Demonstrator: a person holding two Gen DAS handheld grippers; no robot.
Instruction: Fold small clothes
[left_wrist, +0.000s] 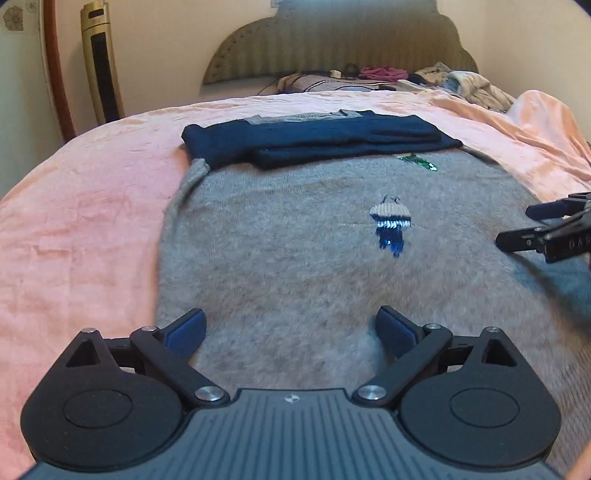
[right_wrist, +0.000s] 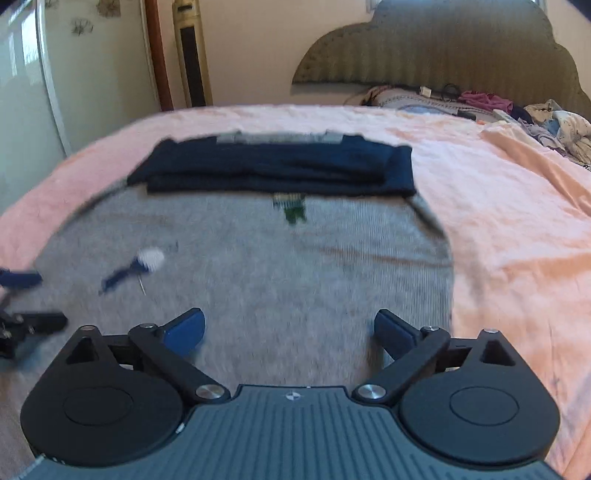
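Grey knit sweater (left_wrist: 295, 258) lies flat on the pink bedspread (left_wrist: 81, 206), navy sleeves (left_wrist: 314, 142) folded across its far end; its long axis runs away from me toward the headboard. My left gripper (left_wrist: 291, 326) hangs over the near left part, jaws wide apart, nothing between them. My right gripper (right_wrist: 290, 328), likewise spread and empty, sits over the near right part, closer to that side edge. Partial lettering on the right gripper's finger, unreadable.

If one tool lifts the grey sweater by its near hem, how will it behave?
The grey sweater is soft knit, so it would probably droop and fold. The navy sleeves folded across it may slide off. It looks light.
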